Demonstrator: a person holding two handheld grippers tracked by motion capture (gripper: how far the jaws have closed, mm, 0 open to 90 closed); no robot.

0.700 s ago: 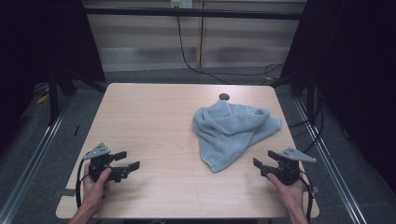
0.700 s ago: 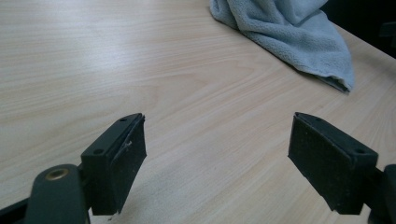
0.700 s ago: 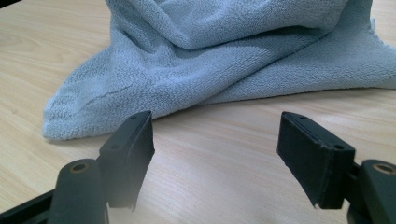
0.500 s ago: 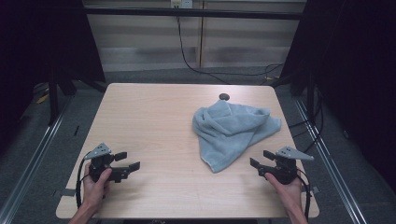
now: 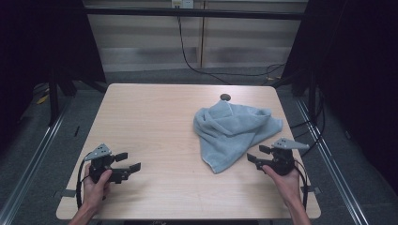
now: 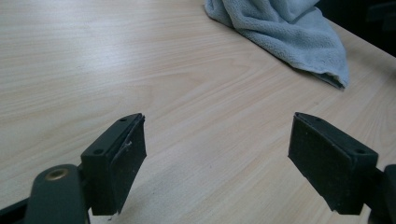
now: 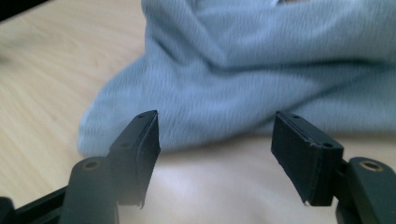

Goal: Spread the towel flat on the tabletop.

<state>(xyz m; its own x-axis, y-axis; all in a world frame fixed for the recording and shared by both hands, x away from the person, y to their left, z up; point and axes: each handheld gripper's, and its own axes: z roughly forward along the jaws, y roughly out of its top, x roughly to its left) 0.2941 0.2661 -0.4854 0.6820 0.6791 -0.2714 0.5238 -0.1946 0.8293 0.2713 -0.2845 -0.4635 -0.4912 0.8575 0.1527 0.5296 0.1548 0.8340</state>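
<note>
Blue towel [image 5: 234,132] lies bunched on the counter [image 5: 155,117] just ahead of the right tool [image 5: 259,158], whose jaws gape empty like the left tool [image 5: 129,161], ready to grab its near edge next.

A: How is the light?
B: Even and soft from above on the pale wooden table [image 5: 155,122]; the surroundings fall into near black.
A: Any glare?
B: A mild sheen on the wood in the left gripper view, which is sharp.
A: And the right gripper view?
B: The crumpled light-blue terry towel [image 7: 261,70] is blurred, and a whitish glare lies below it.
</note>
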